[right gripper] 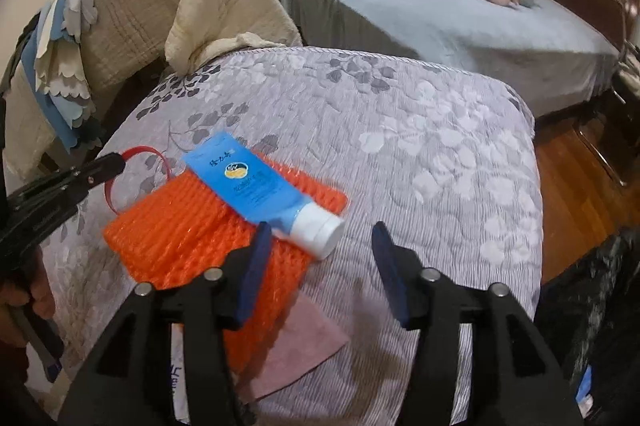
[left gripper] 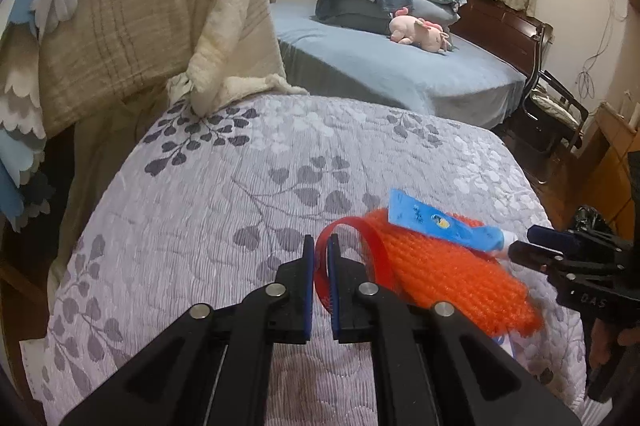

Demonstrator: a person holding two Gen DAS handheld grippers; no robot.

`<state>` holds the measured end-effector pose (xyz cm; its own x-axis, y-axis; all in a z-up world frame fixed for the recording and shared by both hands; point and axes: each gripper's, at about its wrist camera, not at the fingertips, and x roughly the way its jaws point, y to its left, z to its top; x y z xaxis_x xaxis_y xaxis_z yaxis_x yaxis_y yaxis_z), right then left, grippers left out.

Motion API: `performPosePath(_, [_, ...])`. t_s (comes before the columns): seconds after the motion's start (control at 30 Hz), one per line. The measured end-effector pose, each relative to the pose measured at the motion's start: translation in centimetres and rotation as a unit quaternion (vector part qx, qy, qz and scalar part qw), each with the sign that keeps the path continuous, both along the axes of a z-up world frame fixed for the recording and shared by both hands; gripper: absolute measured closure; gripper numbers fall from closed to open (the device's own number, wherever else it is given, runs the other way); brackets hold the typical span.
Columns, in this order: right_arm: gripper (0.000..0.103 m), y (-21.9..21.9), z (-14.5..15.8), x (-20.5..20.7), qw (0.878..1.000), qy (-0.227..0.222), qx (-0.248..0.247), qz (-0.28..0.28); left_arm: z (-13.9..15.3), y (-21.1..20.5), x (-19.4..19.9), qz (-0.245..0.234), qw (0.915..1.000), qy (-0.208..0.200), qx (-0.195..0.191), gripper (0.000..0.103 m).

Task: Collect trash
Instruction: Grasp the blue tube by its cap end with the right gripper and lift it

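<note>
Both fingers of the left gripper [left gripper: 320, 246] clamp the red strap [left gripper: 352, 246]; right gripper [right gripper: 320, 238] fingers apart over bare quilt [right gripper: 420, 146].

Blue tube [right gripper: 260, 194] flat atop orange mesh bag [right gripper: 192, 234]

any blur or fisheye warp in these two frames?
Left wrist view: heavy barrel warp, dark corners; the orange mesh bag smears at its lower edge. Right wrist view: same warp bows the quilted bed; blue tube sharp, dark bag at right soft.

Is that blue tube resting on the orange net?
Touching. The right wrist view shows the blue tube lying directly on top of the orange net.
</note>
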<state>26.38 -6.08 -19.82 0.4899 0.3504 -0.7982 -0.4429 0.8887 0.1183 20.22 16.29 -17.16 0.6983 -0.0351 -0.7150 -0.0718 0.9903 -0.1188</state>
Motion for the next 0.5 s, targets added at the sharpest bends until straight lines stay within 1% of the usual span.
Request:
performPosePath(0.23, [0.051, 1.2, -0.6, 1.7, 0.999, 0.004, 0.015, 0.037, 0.0, 0.1, 0.6, 0.004, 1.0, -0.003, 0.0, 0.096])
performPosePath(0.33, [0.054, 1.8, -1.0, 2.0, 0.999, 0.015, 0.016, 0.048, -0.1, 0.2, 0.7, 0.005, 1.0, -0.003, 0.001, 0.096])
performPosePath(0.43, [0.054, 2.2, -1.1, 1.5, 0.999, 0.012, 0.009, 0.053, -0.1, 0.2, 0.8, 0.005, 1.0, -0.003, 0.005, 0.096])
performPosePath(0.5, [0.059, 2.2, -1.1, 1.2, 0.998, 0.016, 0.01, 0.056, -0.2, 0.2, 0.9, 0.004, 1.0, -0.003, 0.008, 0.096])
